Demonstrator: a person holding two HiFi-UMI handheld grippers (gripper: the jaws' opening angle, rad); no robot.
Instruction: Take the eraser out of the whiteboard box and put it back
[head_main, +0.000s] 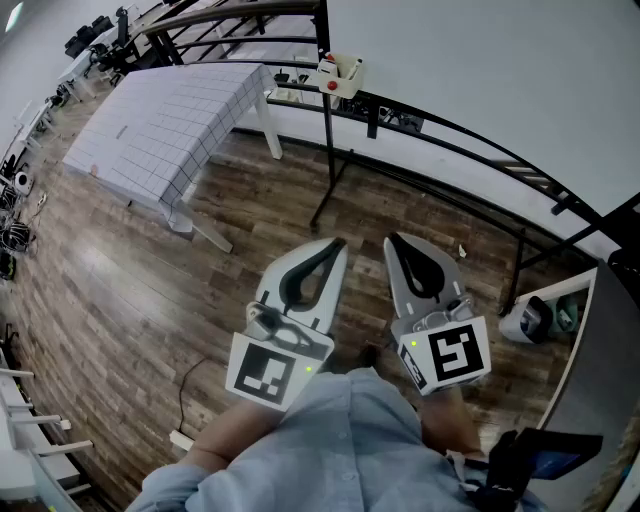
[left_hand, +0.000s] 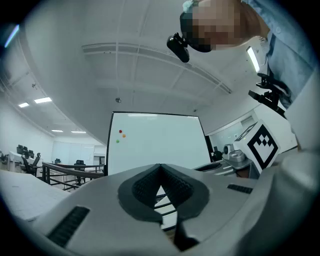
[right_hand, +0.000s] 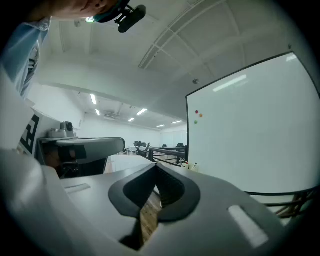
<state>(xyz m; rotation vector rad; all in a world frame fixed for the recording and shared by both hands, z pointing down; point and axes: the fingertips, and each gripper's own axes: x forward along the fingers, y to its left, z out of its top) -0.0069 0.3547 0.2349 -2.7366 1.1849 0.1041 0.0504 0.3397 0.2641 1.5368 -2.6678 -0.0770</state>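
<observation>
The whiteboard (head_main: 480, 70) stands ahead of me on a black frame. A small white box (head_main: 338, 76) hangs at its lower left corner, with a white and red item in it; I cannot make out the eraser itself. Both grippers are held side by side low over the wooden floor, well short of the box. My left gripper (head_main: 338, 243) has its jaws together with nothing between them, and so does my right gripper (head_main: 392, 240). The left gripper view looks past the closed tips (left_hand: 160, 167) at the whiteboard (left_hand: 155, 142). In the right gripper view the box (right_hand: 192, 166) is tiny beside the whiteboard (right_hand: 250, 135).
A table with a grid-patterned cloth (head_main: 160, 120) stands at the far left. Black stand legs (head_main: 330, 170) and a rail (head_main: 470, 140) run below the board. A white device (head_main: 528, 320) lies on the floor at the right, and a cable (head_main: 185, 385) at the left.
</observation>
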